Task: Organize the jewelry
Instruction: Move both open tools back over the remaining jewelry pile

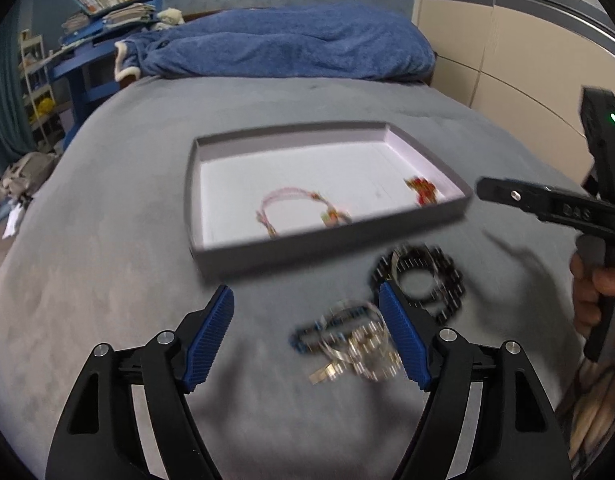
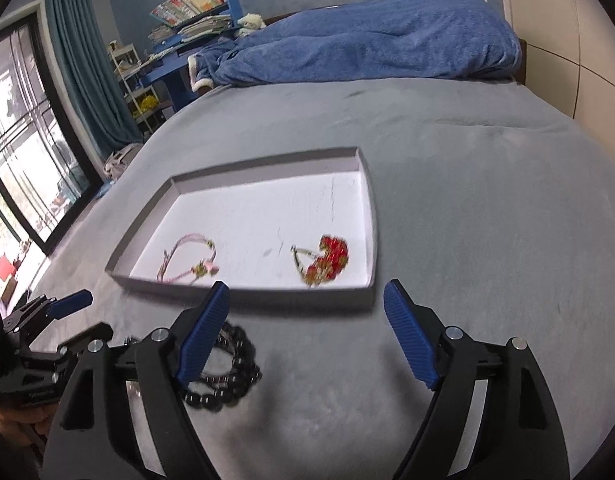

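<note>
Jewelry is split between two places: a pink cord bracelet (image 1: 295, 210) and a red beaded piece (image 2: 327, 260) already lie in the shallow grey box (image 1: 327, 240) on the bed (image 1: 107, 280), while a black bead bracelet (image 2: 227, 376) and a silvery, blue-accented tangle (image 1: 355, 344) sit on the bedcover just in front of the box's near wall. The box stands close to the loose pieces, which I judge keeps each carry short.

You hold the left hand-held gripper (image 1: 307, 320) with its jaws wide and nothing between the pads; the silvery tangle lies just beneath and between them, so it looks like your next pick. Your right hand-held gripper (image 2: 307, 320) is likewise spread wide and empty, poised over bare cover with the black beads beside its left finger.

The left wrist view alone shows the silvery tangle, and your hand (image 1: 595, 292) on the right tool's handle. The right wrist view alone shows the red piece clearly, its clasp included, and the window and curtain to the left. Both views are blurred, so fine details of the clasps stay uncertain.
</note>
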`<move>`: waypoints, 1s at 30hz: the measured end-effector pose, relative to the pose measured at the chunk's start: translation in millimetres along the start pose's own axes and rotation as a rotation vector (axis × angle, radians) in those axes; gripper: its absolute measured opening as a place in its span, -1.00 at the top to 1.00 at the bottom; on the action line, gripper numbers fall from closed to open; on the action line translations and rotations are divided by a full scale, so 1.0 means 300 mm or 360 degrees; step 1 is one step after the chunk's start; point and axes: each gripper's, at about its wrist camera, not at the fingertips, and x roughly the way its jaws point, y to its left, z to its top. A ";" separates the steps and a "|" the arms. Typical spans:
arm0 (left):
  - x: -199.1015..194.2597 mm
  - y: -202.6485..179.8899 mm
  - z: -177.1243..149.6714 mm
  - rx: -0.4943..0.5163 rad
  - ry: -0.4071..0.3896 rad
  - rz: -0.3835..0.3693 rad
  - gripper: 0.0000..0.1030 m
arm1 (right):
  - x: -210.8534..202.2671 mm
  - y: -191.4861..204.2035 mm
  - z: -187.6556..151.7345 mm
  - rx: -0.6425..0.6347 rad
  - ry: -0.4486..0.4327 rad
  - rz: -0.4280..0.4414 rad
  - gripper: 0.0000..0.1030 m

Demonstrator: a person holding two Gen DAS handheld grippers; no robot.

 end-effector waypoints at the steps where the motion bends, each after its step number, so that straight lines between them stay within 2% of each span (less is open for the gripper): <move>1: -0.005 -0.008 -0.014 0.0006 0.0005 -0.0007 -0.47 | -0.002 0.005 -0.008 -0.0012 0.0003 -0.0002 -0.54; 7: -0.001 -0.076 -0.076 0.0116 0.0052 -0.0108 -0.38 | -0.001 0.026 -0.054 -0.0062 0.0033 0.0005 -0.54; 24: 0.111 -0.048 -0.048 -0.0001 0.0157 -0.0146 -0.09 | 0.024 0.040 -0.073 -0.0118 0.0092 0.0026 -0.54; 26: 0.117 -0.045 -0.048 -0.0003 0.0160 -0.0153 -0.03 | 0.027 0.043 -0.074 -0.0126 0.0098 0.0027 -0.54; 27: 0.116 -0.046 -0.048 0.0000 0.0163 -0.0165 0.09 | 0.029 0.045 -0.076 -0.0130 0.0102 0.0026 -0.54; 30: 0.109 -0.055 -0.054 0.0033 0.0161 -0.0170 0.09 | 0.036 0.050 -0.077 -0.0140 0.0111 0.0026 -0.54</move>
